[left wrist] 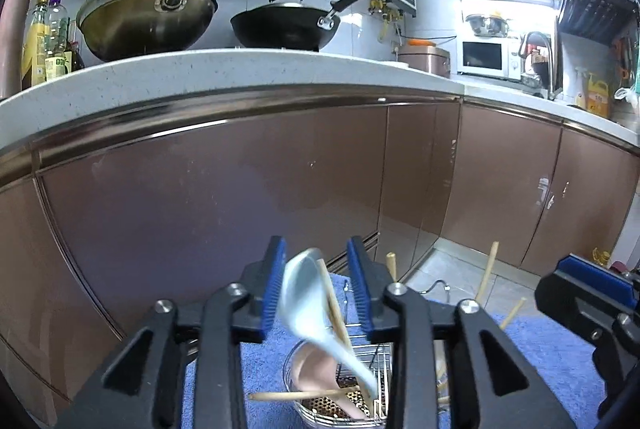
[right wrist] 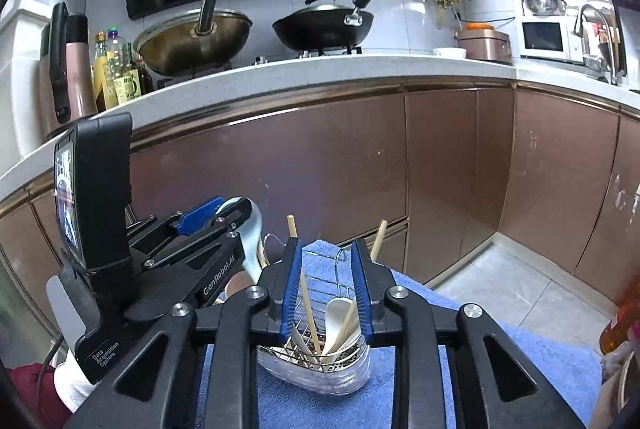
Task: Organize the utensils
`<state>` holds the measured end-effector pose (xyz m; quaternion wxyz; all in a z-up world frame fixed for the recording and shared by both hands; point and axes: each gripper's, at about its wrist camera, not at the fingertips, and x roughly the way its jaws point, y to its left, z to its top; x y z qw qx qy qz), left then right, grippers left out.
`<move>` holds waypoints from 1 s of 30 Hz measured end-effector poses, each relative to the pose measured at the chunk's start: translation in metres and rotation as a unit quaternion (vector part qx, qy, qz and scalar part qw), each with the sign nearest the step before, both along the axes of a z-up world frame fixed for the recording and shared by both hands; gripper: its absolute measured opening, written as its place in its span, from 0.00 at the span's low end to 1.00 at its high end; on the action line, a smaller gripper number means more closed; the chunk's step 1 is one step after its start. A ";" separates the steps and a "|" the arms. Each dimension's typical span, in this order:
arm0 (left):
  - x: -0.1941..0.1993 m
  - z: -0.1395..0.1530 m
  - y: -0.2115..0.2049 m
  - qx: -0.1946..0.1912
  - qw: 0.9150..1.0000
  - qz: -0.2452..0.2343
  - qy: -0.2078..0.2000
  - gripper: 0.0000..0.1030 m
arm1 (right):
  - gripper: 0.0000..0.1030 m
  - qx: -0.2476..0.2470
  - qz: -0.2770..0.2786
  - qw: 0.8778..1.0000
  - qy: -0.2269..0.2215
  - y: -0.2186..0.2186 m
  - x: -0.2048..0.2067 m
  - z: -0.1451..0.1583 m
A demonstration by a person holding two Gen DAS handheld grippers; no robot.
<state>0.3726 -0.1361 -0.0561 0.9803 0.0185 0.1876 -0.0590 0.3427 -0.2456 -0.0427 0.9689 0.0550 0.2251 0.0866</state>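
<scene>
A utensil holder (right wrist: 316, 361) with a wire rack and a clear base stands on a blue towel (right wrist: 420, 389). It holds a white spoon (right wrist: 338, 317) and wooden chopsticks (right wrist: 308, 305). In the left wrist view my left gripper (left wrist: 316, 285) is open above the holder (left wrist: 340, 389). A pale blue spoon (left wrist: 316, 305), motion-blurred, stands loose between its fingers with its handle down in the holder, beside a wooden chopstick (left wrist: 334, 305). My right gripper (right wrist: 326, 277) is open and empty above the holder.
A white countertop (right wrist: 320, 69) over brown cabinet doors (right wrist: 280, 165) lies ahead, with two woks (right wrist: 192, 41) on the stove, oil bottles (right wrist: 116, 69) at left, a rice cooker (right wrist: 486, 45) and a microwave (right wrist: 544, 37) at right. Grey floor tiles (right wrist: 520, 281) lie right.
</scene>
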 end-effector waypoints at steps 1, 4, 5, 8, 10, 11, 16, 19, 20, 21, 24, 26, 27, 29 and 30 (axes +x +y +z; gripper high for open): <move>-0.003 0.003 0.001 0.000 1.000 -0.002 -0.001 0.33 | 0.26 0.002 -0.002 1.000 -0.002 -0.001 -0.004 0.003; -0.013 0.014 0.005 -0.004 1.000 -0.005 -0.004 0.37 | 0.27 0.005 -0.008 1.000 -0.010 -0.002 -0.018 0.013; -0.017 0.018 0.007 -0.006 1.000 -0.005 -0.004 0.38 | 0.27 0.005 -0.010 1.000 -0.013 -0.003 -0.023 0.017; -0.034 0.032 0.017 -0.021 1.000 -0.008 -0.004 0.39 | 0.31 0.010 -0.017 1.000 -0.022 -0.006 -0.045 0.028; -0.047 0.041 0.025 -0.029 1.000 -0.010 -0.003 0.41 | 0.32 0.016 -0.022 0.999 -0.026 -0.008 -0.057 0.035; -0.054 0.045 0.029 -0.032 0.999 -0.012 -0.003 0.44 | 0.32 0.020 -0.026 0.999 -0.029 -0.009 -0.066 0.039; -0.094 0.062 0.050 -0.040 0.999 -0.020 -0.003 0.45 | 0.34 0.028 -0.037 0.998 -0.034 -0.010 -0.102 0.049; -0.126 0.073 0.065 -0.049 0.999 -0.023 -0.003 0.47 | 0.39 0.027 -0.043 0.998 -0.036 -0.006 -0.126 0.055; -0.138 0.076 0.069 -0.050 0.998 -0.024 -0.005 0.48 | 0.40 0.023 -0.045 0.998 -0.038 -0.002 -0.137 0.056; -0.145 0.078 0.070 -0.050 0.998 -0.025 -0.008 0.49 | 0.41 0.020 -0.046 0.998 -0.039 0.000 -0.145 0.057; -0.185 0.084 0.078 -0.044 0.998 -0.026 -0.022 0.53 | 0.44 0.011 -0.047 0.998 -0.045 0.010 -0.168 0.059; -0.209 0.086 0.082 -0.042 0.998 -0.026 -0.030 0.55 | 0.50 0.003 -0.049 0.998 -0.050 0.017 -0.185 0.061; -0.221 0.086 0.084 -0.040 0.998 -0.026 -0.033 0.55 | 0.50 0.000 -0.051 0.997 -0.054 0.021 -0.194 0.062; -0.241 0.087 0.088 -0.039 0.998 -0.025 -0.038 0.56 | 0.54 -0.007 -0.060 0.996 -0.061 0.026 -0.213 0.064; -0.252 0.086 0.091 -0.038 0.998 -0.024 -0.040 0.56 | 0.55 -0.008 -0.064 0.996 -0.065 0.027 -0.221 0.064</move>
